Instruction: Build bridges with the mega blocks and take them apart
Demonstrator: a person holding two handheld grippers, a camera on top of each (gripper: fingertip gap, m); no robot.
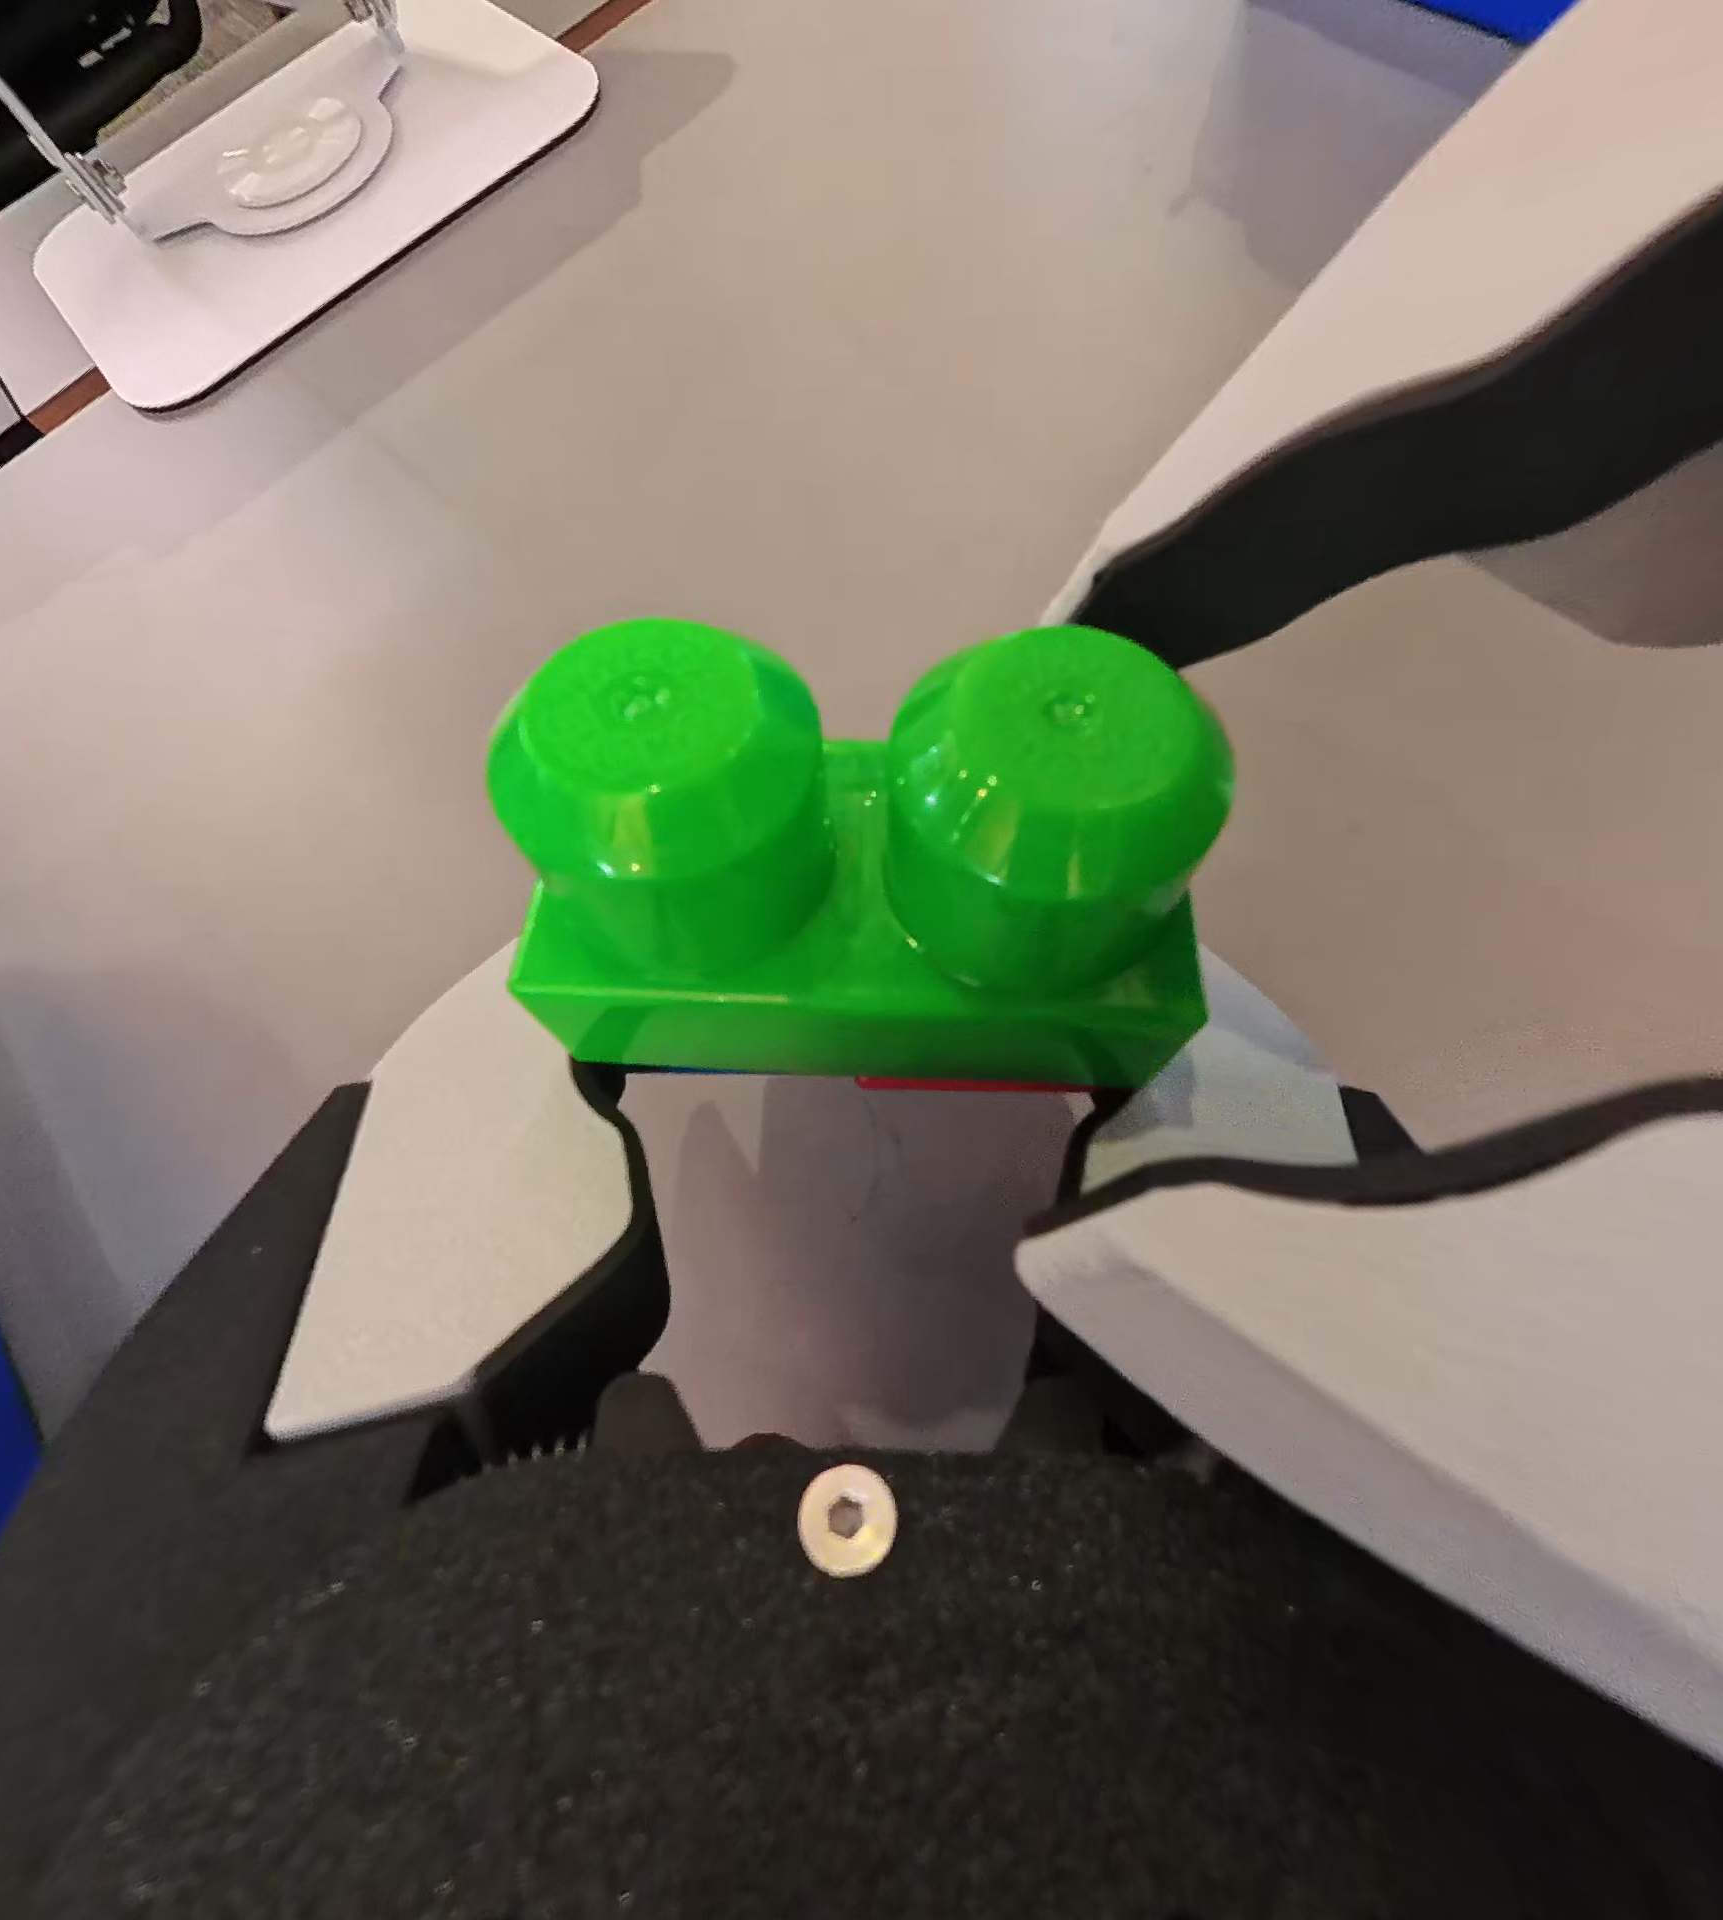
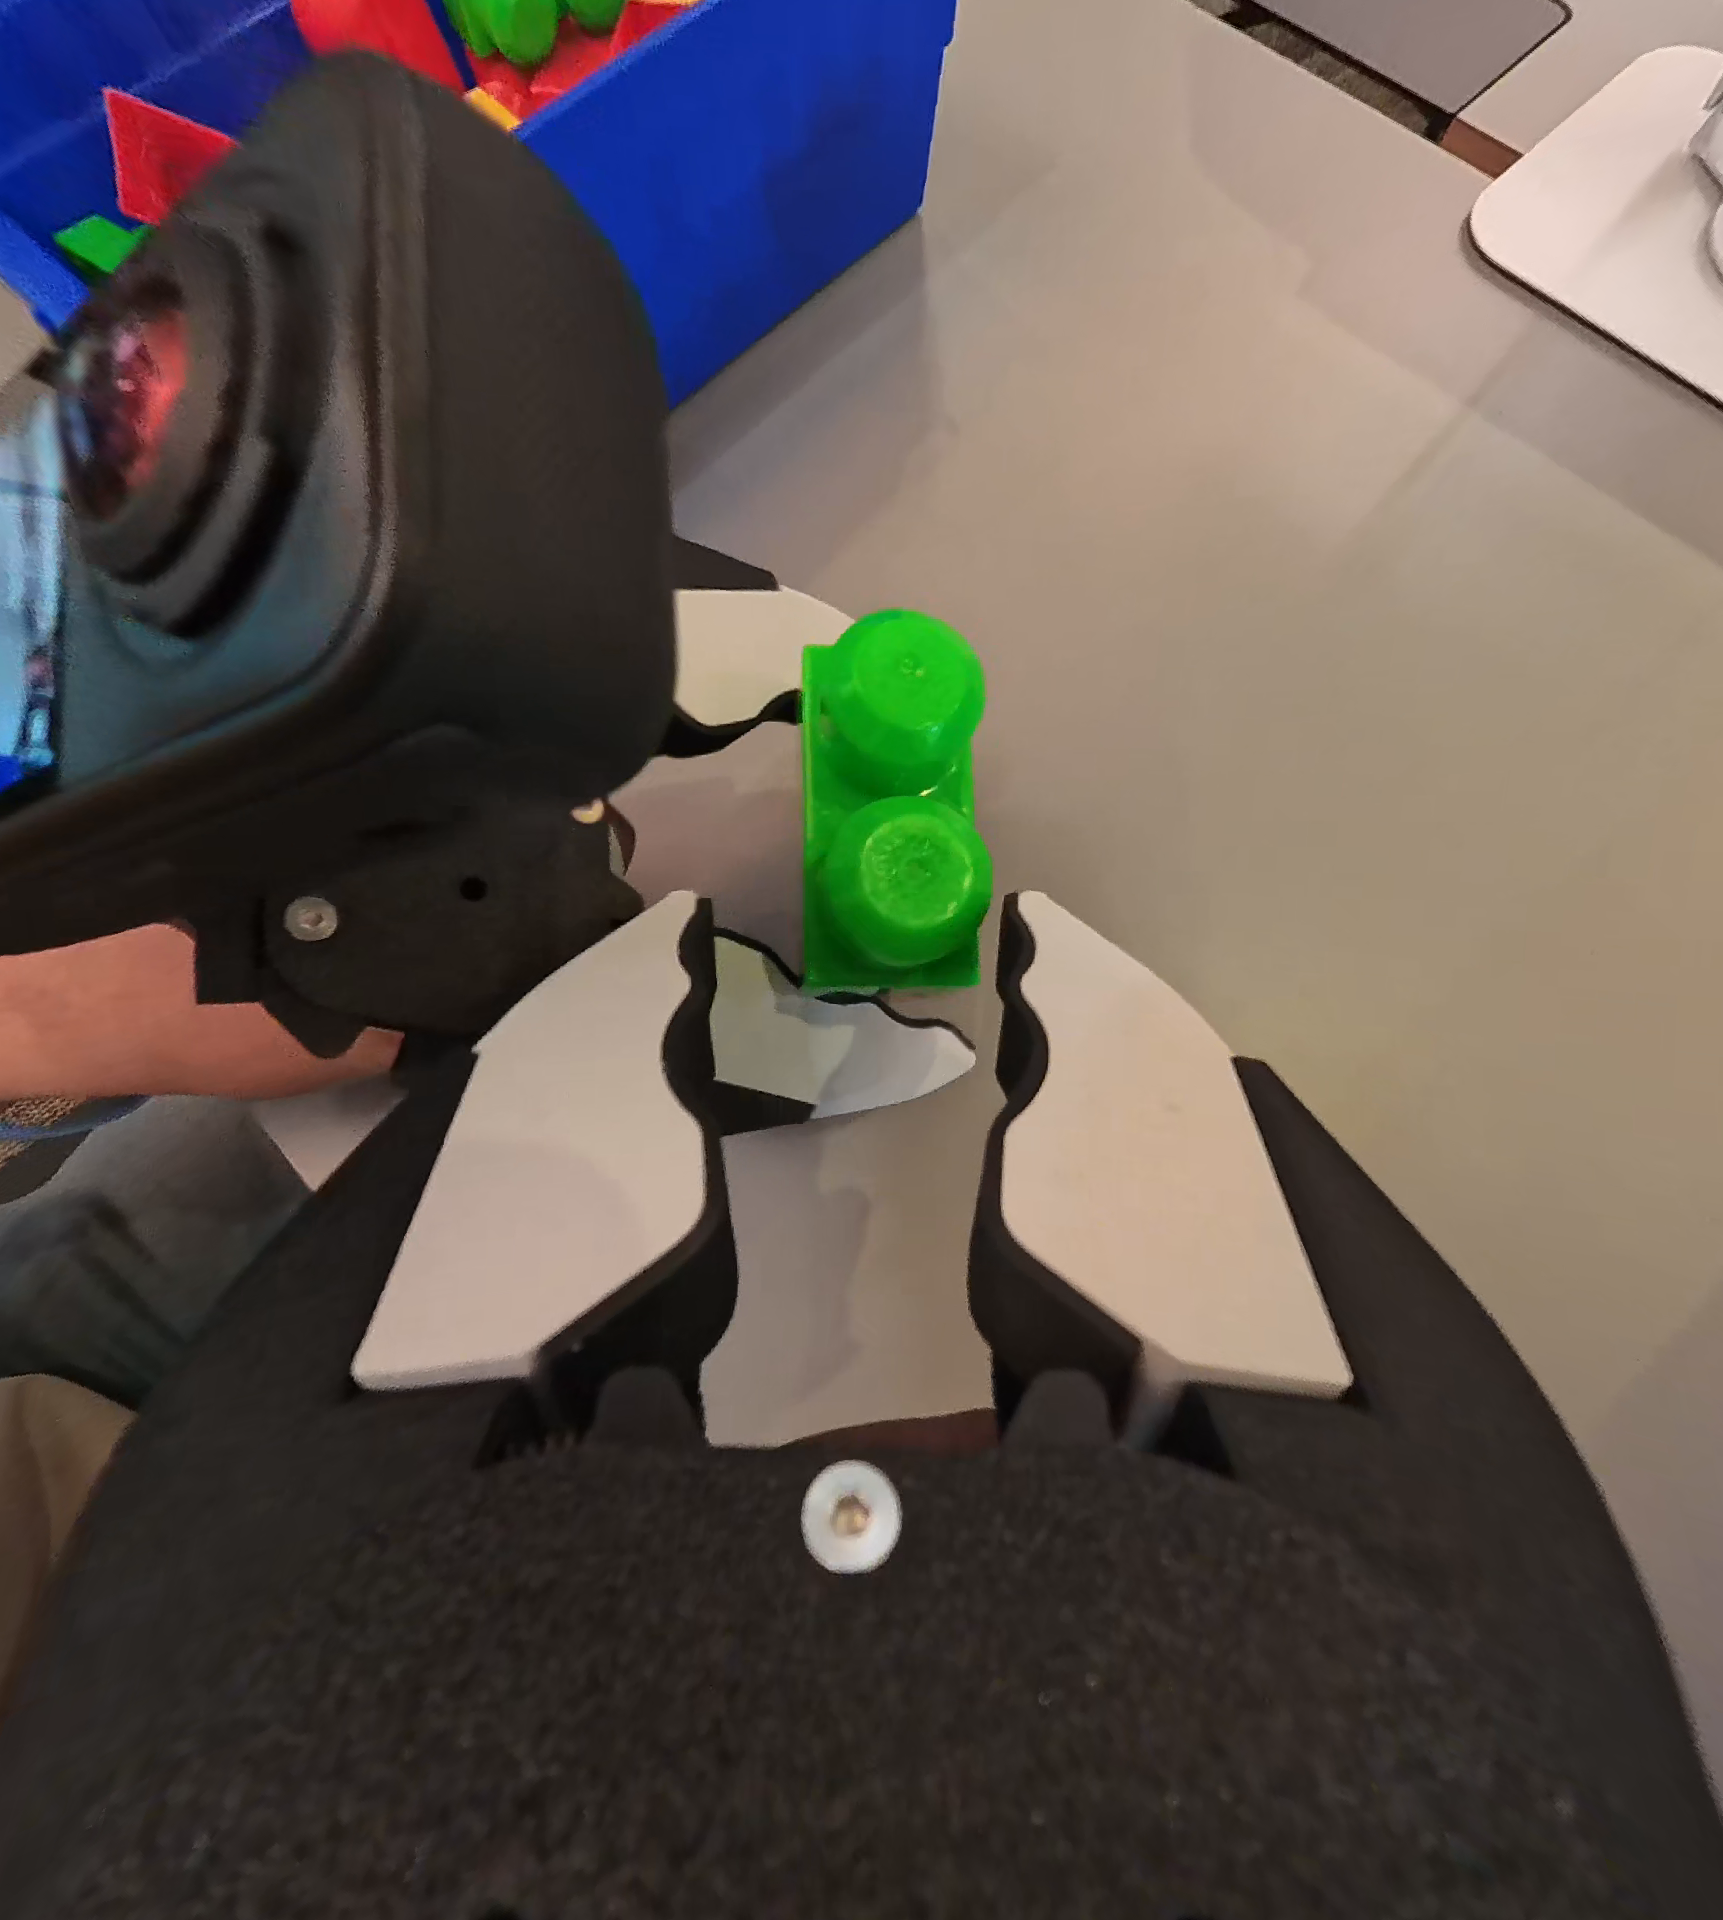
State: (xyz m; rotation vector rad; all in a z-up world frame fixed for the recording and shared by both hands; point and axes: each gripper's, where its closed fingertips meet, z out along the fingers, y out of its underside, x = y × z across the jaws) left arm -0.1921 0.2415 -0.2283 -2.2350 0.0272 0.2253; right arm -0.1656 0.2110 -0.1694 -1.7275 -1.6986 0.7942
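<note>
The left gripper (image 1: 852, 1081) is clamped on the green two-stud block (image 1: 862, 852) and holds it above the grey worktop (image 1: 784, 364), the right gripper (image 2: 852, 977) stands open just beside it, and behind them is the blue bin (image 2: 732, 177) with more blocks.

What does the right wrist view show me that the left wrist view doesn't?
Only the right wrist view shows the blue bin with more blocks, the hand on the left gripper, and the right gripper with jaws apart, empty, just short of the green block. Only the left wrist view shows slivers of red and blue under the block. Both show the two-stud green block pinched by the left gripper's fingertips, the grey table and the white stand base.
</note>
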